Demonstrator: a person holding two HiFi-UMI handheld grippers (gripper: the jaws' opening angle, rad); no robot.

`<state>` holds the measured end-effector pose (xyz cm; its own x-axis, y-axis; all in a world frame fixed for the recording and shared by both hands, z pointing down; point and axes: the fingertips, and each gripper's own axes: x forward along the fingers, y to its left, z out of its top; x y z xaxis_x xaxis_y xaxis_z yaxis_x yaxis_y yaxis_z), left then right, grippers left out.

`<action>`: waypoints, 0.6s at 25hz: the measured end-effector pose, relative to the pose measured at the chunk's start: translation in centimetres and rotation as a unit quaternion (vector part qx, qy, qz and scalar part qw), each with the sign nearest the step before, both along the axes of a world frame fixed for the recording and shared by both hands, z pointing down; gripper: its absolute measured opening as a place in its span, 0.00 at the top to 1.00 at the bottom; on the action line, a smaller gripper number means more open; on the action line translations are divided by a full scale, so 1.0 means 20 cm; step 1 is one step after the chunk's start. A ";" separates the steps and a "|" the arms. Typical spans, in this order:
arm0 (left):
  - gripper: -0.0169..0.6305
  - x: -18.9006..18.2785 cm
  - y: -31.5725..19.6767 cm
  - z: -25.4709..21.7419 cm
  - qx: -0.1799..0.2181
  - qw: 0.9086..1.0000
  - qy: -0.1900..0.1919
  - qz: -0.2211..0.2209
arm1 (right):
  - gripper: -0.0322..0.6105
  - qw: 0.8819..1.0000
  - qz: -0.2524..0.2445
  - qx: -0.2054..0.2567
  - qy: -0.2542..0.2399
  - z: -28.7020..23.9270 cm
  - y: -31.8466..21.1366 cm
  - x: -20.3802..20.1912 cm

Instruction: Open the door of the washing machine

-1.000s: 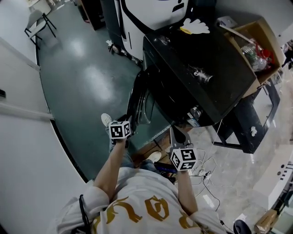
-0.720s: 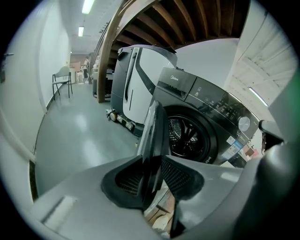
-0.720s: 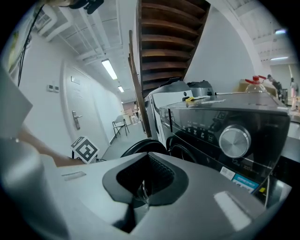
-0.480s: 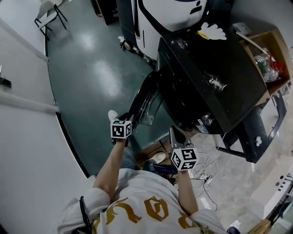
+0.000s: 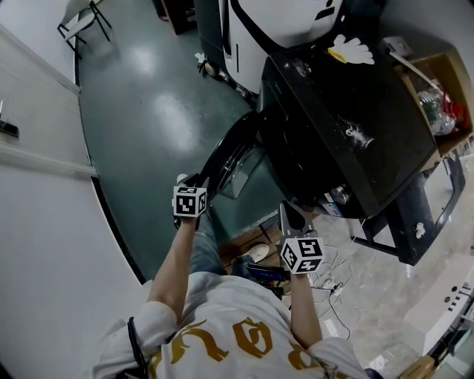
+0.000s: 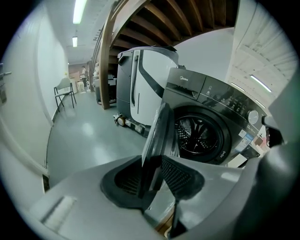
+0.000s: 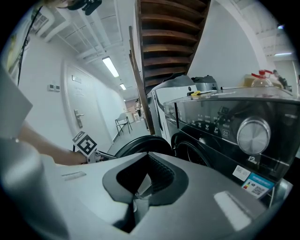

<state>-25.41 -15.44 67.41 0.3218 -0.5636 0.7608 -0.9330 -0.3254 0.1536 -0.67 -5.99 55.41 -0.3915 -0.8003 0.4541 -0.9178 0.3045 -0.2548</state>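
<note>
A black front-loading washing machine (image 5: pixel 348 126) stands ahead of me at the right of the head view. Its round door (image 5: pixel 231 157) is swung out to the left, baring the drum (image 6: pixel 202 137). My left gripper (image 5: pixel 198 181) is at the door's free edge. In the left gripper view the door's rim (image 6: pixel 158 133) runs down between the pads, with the gripper (image 6: pixel 151 176) shut on it. My right gripper (image 5: pixel 290 216) hangs in front of the machine's lower right corner. In its own view this gripper (image 7: pixel 139 186) is shut with nothing in it, facing the control panel (image 7: pixel 234 126) and the door (image 7: pixel 140 143).
A tall white appliance (image 5: pixel 274 22) stands behind the washer. A cardboard box (image 5: pixel 437 89) of clutter sits to its right over a black stand (image 5: pixel 415 215). Cables (image 5: pixel 333 285) lie on the floor near my feet. A white wall (image 5: pixel 44 222) runs along the left, with a chair (image 5: pixel 78 18) beyond.
The door has swung further out to the left, and my left gripper has gone with it, still on its rim. The right gripper has barely moved.
</note>
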 end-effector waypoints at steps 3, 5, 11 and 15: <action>0.77 -0.03 -0.02 0.00 0.001 1.000 -0.005 -0.001 | 0.92 1.000 -0.001 -0.002 0.000 0.01 0.01 -0.01; 0.77 -0.04 -0.02 0.00 0.000 1.000 -0.006 -0.002 | 0.92 1.000 -0.002 -0.003 0.000 0.01 0.02 -0.02; 0.77 -0.03 -0.02 0.00 0.001 1.000 -0.007 -0.003 | 0.92 1.000 -0.001 -0.002 0.002 0.00 0.03 -0.01; 0.77 -0.03 -0.01 0.00 0.001 1.000 -0.008 -0.003 | 0.92 1.000 0.002 -0.002 0.007 0.00 0.03 0.01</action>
<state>-26.10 -15.72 67.37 0.3070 -0.5668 0.7645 -0.9371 -0.3201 0.1389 -0.39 -5.42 55.33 -0.3814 -0.8007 0.4620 -0.9227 0.2993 -0.2431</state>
